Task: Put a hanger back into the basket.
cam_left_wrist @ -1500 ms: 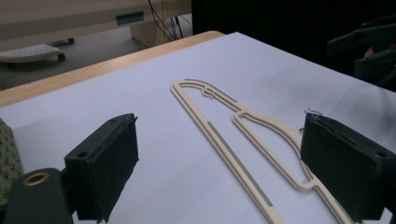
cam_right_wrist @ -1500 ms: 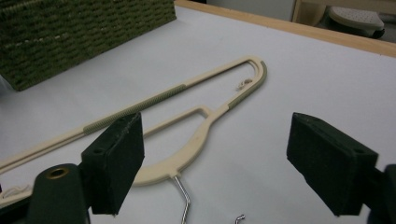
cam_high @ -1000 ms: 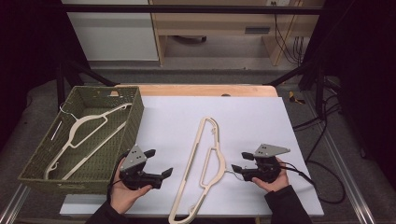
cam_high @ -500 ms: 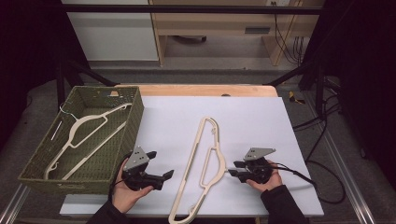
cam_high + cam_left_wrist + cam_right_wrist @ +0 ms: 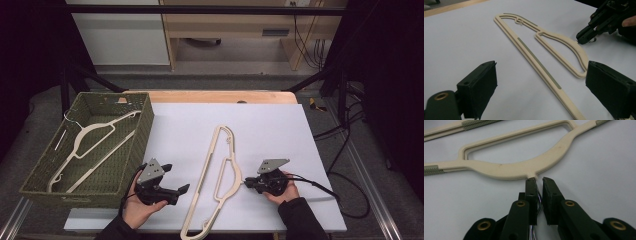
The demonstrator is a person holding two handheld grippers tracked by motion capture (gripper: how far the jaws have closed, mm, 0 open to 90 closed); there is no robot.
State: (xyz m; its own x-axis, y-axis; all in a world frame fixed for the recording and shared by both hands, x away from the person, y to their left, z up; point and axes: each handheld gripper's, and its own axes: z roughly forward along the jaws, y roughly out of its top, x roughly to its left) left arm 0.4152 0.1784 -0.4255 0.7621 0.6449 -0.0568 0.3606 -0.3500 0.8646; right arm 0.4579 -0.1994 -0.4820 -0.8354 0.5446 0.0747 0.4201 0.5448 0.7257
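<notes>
A cream plastic hanger lies flat on the white table top, its neck pointing right. My right gripper rests low on the table at that neck. In the right gripper view its jaws have just been closing and stand almost together at the neck stub, with the hanger's thin wire hook pinched between them. My left gripper is held left of the hanger, wide open and holding nothing. In the left gripper view the hanger lies ahead between the pads, and the right gripper is at the far right.
A green woven basket stands at the table's left with a second cream hanger inside. Cables trail off the right edge. The table's wooden strip runs along the back.
The right gripper has sunk slightly toward the hanger's neck and its jaws have come together on the wire hook. The left gripper has stayed put and open.
</notes>
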